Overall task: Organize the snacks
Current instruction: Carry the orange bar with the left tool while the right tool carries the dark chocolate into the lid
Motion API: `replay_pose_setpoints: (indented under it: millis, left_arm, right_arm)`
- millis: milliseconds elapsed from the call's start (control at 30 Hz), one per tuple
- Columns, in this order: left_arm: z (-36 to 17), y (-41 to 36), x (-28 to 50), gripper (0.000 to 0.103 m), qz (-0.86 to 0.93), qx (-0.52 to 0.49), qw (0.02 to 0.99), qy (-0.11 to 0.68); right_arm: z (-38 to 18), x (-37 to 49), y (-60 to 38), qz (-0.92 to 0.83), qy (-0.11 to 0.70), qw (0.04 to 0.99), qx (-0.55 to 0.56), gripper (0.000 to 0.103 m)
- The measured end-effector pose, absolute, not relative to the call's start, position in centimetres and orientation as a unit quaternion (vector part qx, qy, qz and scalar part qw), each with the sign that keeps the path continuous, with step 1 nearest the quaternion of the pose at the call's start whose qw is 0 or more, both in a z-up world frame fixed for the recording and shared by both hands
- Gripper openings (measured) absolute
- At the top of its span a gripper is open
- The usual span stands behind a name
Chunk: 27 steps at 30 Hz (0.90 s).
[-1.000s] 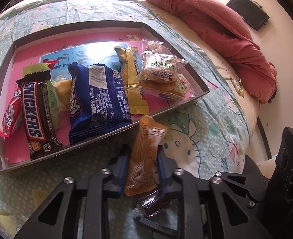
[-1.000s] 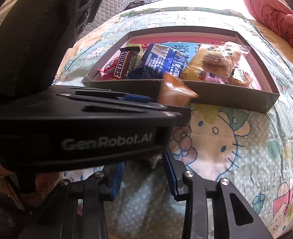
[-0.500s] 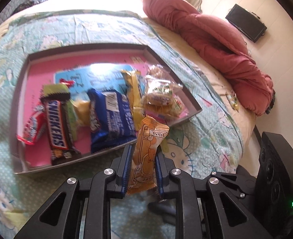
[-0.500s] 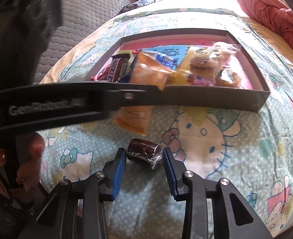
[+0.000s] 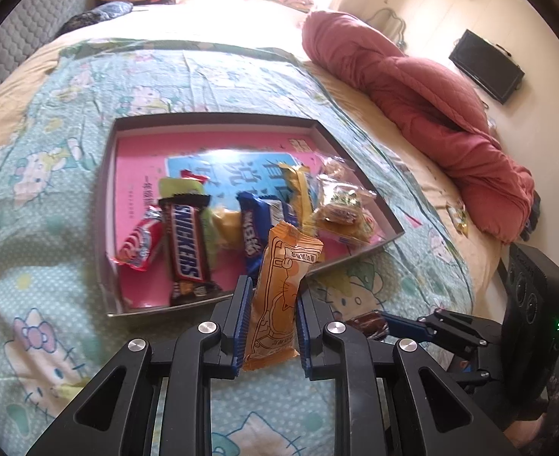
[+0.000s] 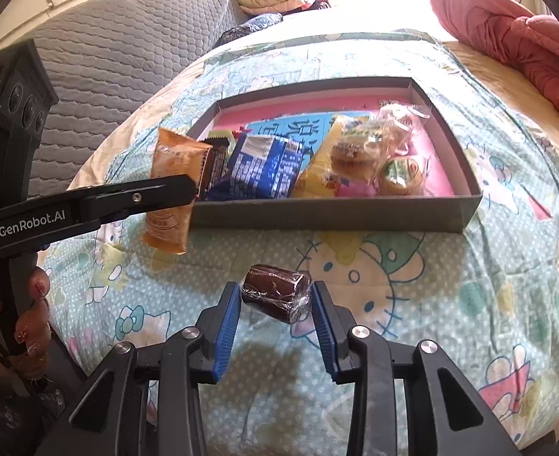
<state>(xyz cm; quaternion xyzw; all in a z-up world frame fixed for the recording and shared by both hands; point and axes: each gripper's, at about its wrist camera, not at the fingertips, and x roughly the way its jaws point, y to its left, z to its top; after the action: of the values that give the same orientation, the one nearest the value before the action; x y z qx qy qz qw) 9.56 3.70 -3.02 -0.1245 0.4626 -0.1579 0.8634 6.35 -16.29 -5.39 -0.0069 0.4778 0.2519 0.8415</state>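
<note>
1. The left gripper (image 5: 271,319) is clamped on the orange snack packet (image 5: 281,288), carried clear of the bedsheet (image 5: 51,121); the packet's top points at twelve o'clock toward the near wall of the tray (image 5: 359,256).
2. The right gripper (image 6: 275,317) pinches the brown wrapped candy (image 6: 275,293) by its ends.
3. Risk: the thin foil packet is gripped low, so it may flop or slide out before clearing the rim.
4. Risk: the candy's slick wrapper could twist free of the pads.
5. Risk: the tray's near half is crowded; the Snickers bar (image 5: 186,245) sits at ten o'clock, the blue packet (image 5: 254,228) just behind, so a drop may land on top.
6. A second ago the orange packet lay flat on the sheet between looser jaws; now it is raised.
</note>
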Motion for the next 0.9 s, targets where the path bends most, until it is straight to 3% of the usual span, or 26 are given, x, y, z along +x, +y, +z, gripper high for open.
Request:
replay_pose_setpoints:
  millis: [900]
  left_arm:
    - [-1.5,7.0,9.0,0.022,-0.113,-0.133,0.884,0.433]
  right_arm:
    - [-2.4,7.6,-16.5,0.246,0.435,0.866,-0.014,0.038]
